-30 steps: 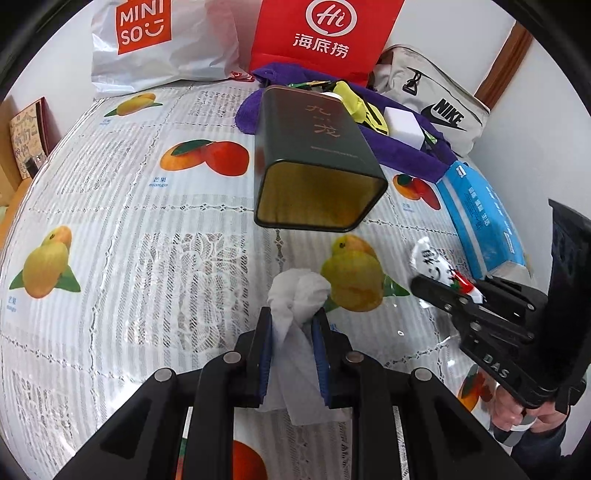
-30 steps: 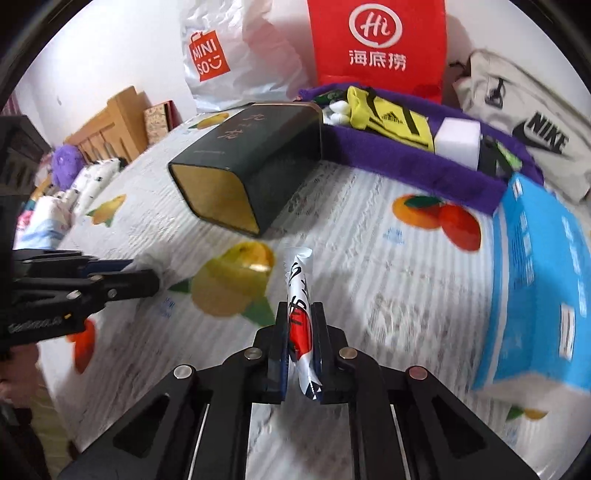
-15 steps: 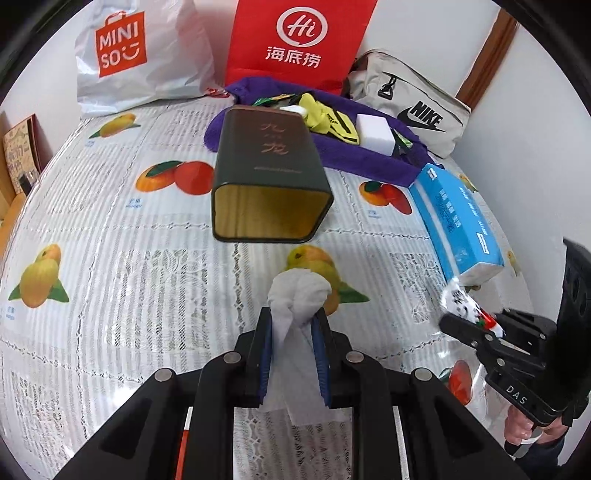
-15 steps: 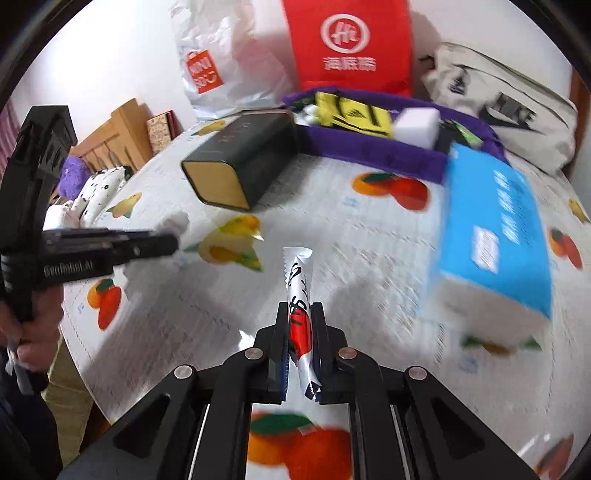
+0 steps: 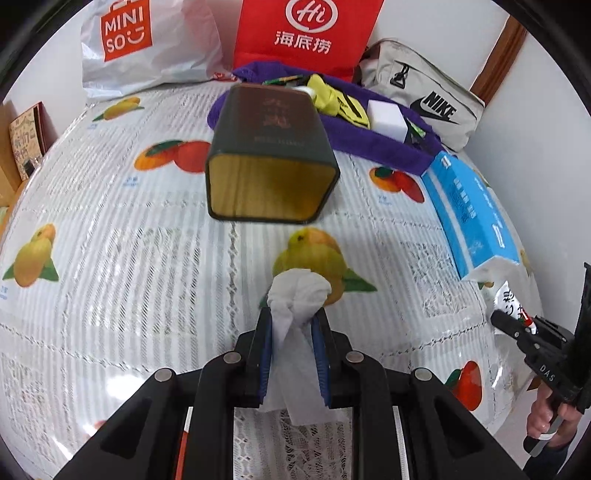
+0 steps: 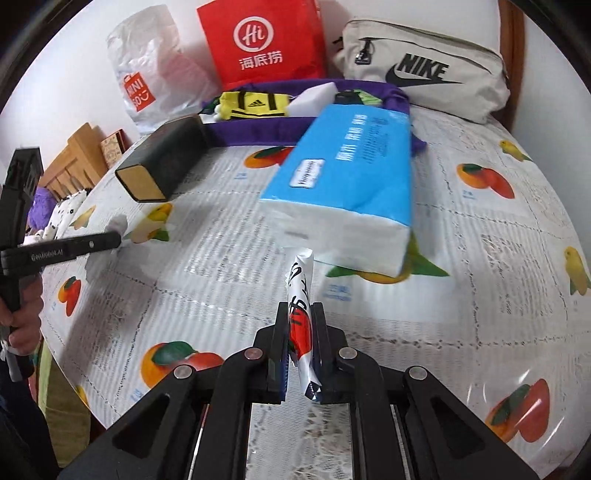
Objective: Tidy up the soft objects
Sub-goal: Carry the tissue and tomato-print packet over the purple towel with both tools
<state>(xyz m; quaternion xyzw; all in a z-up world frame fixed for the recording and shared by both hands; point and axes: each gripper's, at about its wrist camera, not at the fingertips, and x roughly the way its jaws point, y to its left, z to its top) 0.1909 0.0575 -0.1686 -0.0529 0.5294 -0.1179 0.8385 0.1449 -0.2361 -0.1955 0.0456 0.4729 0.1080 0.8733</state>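
Observation:
My left gripper [image 5: 291,314] is shut on a crumpled white tissue [image 5: 297,291], held above the fruit-print tablecloth. Ahead of it a dark green tin [image 5: 269,158] lies on its side, its gold open mouth facing me. My right gripper [image 6: 300,314] is shut on a small white and red sachet [image 6: 301,295], just in front of the blue tissue pack [image 6: 351,173]. In the left wrist view the right gripper [image 5: 511,321] shows at the right edge with the sachet [image 5: 511,301]. The right wrist view shows the left gripper [image 6: 110,240] at far left with the tissue [image 6: 118,223].
A purple cloth tray [image 5: 369,140] at the back holds a yellow garment [image 5: 340,103] and a white block [image 5: 386,116]. Behind it stand a white Miniso bag [image 5: 144,40], a red paper bag [image 5: 306,33] and a grey Nike pouch [image 5: 424,99]. The table edge [image 6: 74,387] drops off at the left.
My right gripper has swung right with the sachet, from near the tin to in front of the blue tissue pack. The left gripper has kept its hold on the tissue and barely moved.

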